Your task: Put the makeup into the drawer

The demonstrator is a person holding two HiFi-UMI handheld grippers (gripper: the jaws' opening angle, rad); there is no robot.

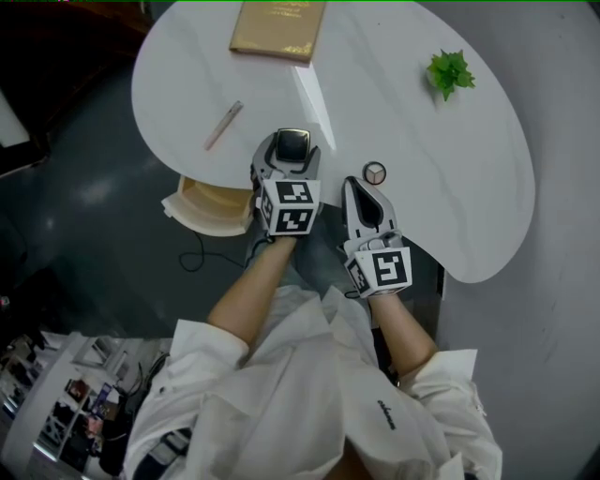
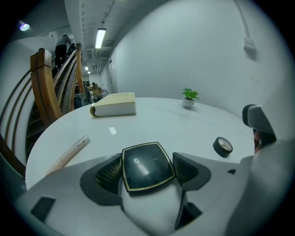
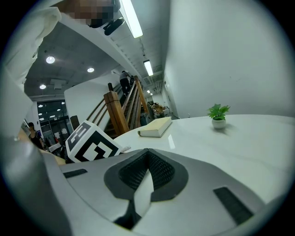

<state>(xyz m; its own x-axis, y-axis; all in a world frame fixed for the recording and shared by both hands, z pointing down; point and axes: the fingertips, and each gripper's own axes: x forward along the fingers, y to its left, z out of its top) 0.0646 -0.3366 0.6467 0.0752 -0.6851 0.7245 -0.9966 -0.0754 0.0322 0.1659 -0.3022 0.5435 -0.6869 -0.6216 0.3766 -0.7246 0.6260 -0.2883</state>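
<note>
A black square compact with a gold rim [image 1: 291, 146] [image 2: 147, 166] lies at the near edge of the white table [image 1: 403, 122], between the jaws of my left gripper [image 1: 290, 139] [image 2: 148, 169]. Both mesh pads rest against its sides, so the left gripper is shut on it. My right gripper [image 1: 354, 184] [image 3: 147, 161] hovers just right of it at the table edge, pads together with nothing between them. A small round pot [image 1: 375, 172] [image 2: 223, 146] sits ahead of the right gripper. A slim pinkish tube [image 1: 223, 125] [image 2: 69, 153] lies to the left. The wooden drawer [image 1: 211, 204] stands open under the table's near left edge.
A tan book [image 1: 278, 28] [image 2: 115, 105] [image 3: 155, 126] lies at the far side of the table. A small green potted plant [image 1: 450, 73] [image 2: 189, 97] [image 3: 218, 115] stands at the far right. A wooden stair rail [image 2: 44, 87] rises beyond the table on the left.
</note>
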